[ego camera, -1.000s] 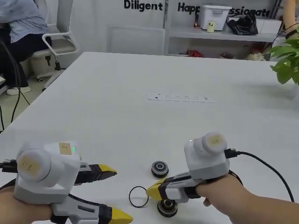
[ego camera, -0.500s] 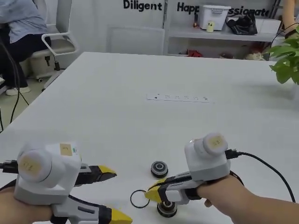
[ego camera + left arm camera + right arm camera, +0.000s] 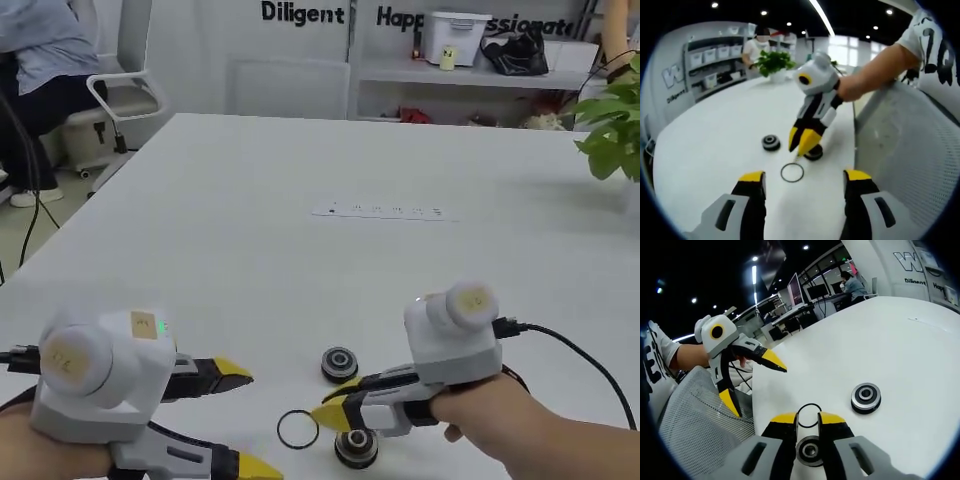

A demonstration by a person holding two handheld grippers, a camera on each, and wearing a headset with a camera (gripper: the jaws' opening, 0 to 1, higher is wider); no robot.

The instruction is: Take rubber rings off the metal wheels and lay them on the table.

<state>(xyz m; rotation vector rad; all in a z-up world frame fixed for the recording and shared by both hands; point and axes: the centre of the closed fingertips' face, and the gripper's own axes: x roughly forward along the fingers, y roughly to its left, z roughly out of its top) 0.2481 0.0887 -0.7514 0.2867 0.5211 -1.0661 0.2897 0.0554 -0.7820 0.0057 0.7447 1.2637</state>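
Observation:
A thin black rubber ring [image 3: 297, 429] lies flat on the white table [image 3: 300, 220]; it also shows as the ring [image 3: 792, 172] and the ring [image 3: 809, 406]. One metal wheel [image 3: 340, 363] stands free just beyond it. A second wheel [image 3: 357, 447] sits under my right gripper [image 3: 330, 412], whose jaws stand a narrow gap apart with nothing in them. In the right gripper view that wheel [image 3: 810, 450] shows through the gap behind my right gripper [image 3: 808, 419], and the free wheel [image 3: 866, 397] lies to the right. My left gripper [image 3: 247, 420] is wide open and apart from the ring.
A white power strip [image 3: 378, 211] lies mid-table. A leafy plant [image 3: 612, 125] stands at the right edge. An office chair [image 3: 125, 95] and a seated person are at the far left. Shelves with a white box [image 3: 458, 36] line the back wall.

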